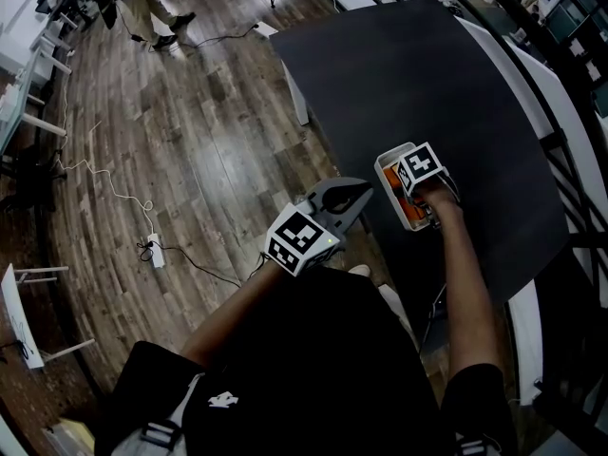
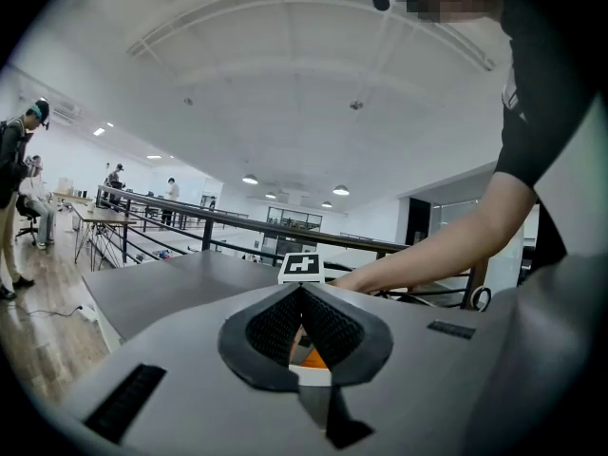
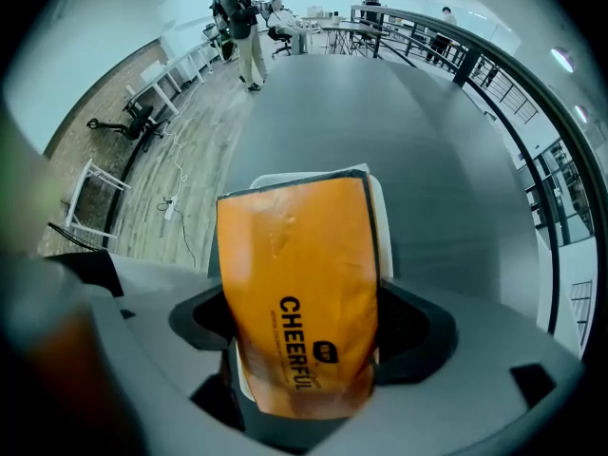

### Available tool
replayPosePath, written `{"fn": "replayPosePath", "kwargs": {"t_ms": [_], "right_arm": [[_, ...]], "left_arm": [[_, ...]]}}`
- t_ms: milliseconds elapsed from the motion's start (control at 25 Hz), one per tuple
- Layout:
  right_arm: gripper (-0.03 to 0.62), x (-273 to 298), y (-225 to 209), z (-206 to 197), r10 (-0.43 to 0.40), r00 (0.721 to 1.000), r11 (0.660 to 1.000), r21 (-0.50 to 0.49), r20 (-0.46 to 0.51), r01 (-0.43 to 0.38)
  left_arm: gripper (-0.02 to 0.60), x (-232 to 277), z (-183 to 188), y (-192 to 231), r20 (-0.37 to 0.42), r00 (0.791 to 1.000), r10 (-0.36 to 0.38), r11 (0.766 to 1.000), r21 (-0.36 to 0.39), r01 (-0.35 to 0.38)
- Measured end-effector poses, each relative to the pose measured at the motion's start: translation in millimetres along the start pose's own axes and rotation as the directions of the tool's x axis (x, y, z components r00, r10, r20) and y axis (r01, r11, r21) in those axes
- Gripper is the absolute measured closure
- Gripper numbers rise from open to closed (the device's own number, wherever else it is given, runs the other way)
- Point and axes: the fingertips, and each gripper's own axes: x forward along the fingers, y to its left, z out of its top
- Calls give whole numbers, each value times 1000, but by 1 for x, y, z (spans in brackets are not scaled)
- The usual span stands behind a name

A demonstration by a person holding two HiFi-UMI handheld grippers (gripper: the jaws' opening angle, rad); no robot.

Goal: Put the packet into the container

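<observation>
My right gripper hangs over a white container near the front edge of the dark table. An orange packet printed "CHEERFUL" stands between its jaws, with both pads against the packet's sides. The packet's far end reaches over the container's white rim. Orange of the packet shows inside the container in the head view. My left gripper is held off the table's left edge, close to the body, shut and with nothing in it. In the left gripper view its jaws meet at the tips.
A black railing runs along the table's right side. On the wooden floor to the left lie a power strip and its cable. A person stands far off at the top left beside white desks.
</observation>
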Motion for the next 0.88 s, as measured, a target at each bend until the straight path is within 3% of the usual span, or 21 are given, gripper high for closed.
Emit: {"fn": "replayPosePath", "kwargs": {"t_ms": [160,240,280,560,800,840,880], "right_arm": [[160,-1,-1,2,6,1000,1000,-21,15,-5],[35,-7,7,4,37,999,999,-40,27,-36],[23,-11,10,6,43,999,998,-54,32,-42],[23,-25,13,12,33,997,996,-84,70,-27],[26,-36,23,10,81,992,994,-87,93,-73],[36,-41,25,10,87,990,993,-85,111,-78],[96,-46,27,11,88,987,993,-84,138,-77]], "left_arm": [[577,1,4,-1,27,999,-19,1000,-17,20],[577,1,7,-1,42,999,-22,1000,-18,23],[577,2,8,-1,48,999,-22,1000,-20,23],[577,4,8,-3,49,998,-27,999,-18,28],[577,6,7,-2,43,999,-29,999,-16,29],[577,6,7,-2,44,999,-29,999,-16,30],[577,6,7,-2,44,999,-30,999,-15,30]]}}
